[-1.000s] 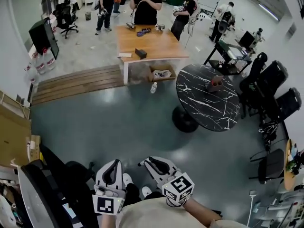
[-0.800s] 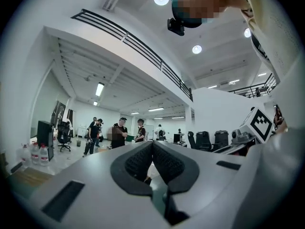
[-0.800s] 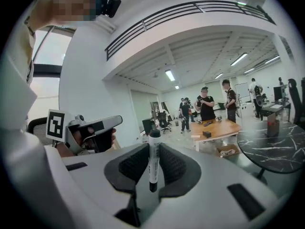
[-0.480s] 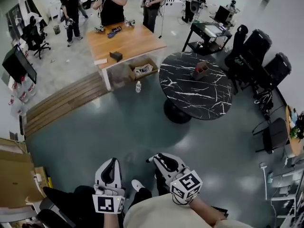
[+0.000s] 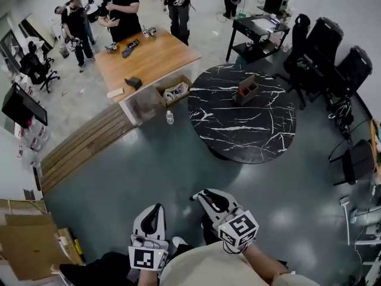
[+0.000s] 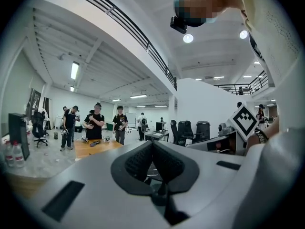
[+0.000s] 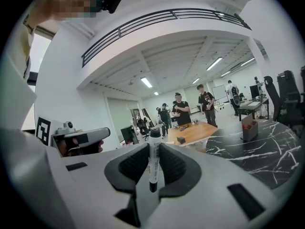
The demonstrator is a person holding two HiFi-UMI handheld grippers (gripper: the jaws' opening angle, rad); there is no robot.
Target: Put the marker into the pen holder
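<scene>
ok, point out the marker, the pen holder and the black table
marker (image 7: 153,163), right gripper view, on its white barrel.
pen holder (image 5: 246,90), head view, on its brown body.
black table (image 5: 250,133), head view, on bare top.

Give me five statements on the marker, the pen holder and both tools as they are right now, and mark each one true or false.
1. The right tool is shut on the marker. True.
2. The left tool holds a second marker. False: its jaws are together with nothing between them.
3. The pen holder stands on the round black marble table. True.
4. The marker is already in the pen holder. False: it is clamped in the right tool, which is held over the floor, apart from the table.
5. The marker lies flat across the right tool's jaws. False: it stands upright between them.
</scene>
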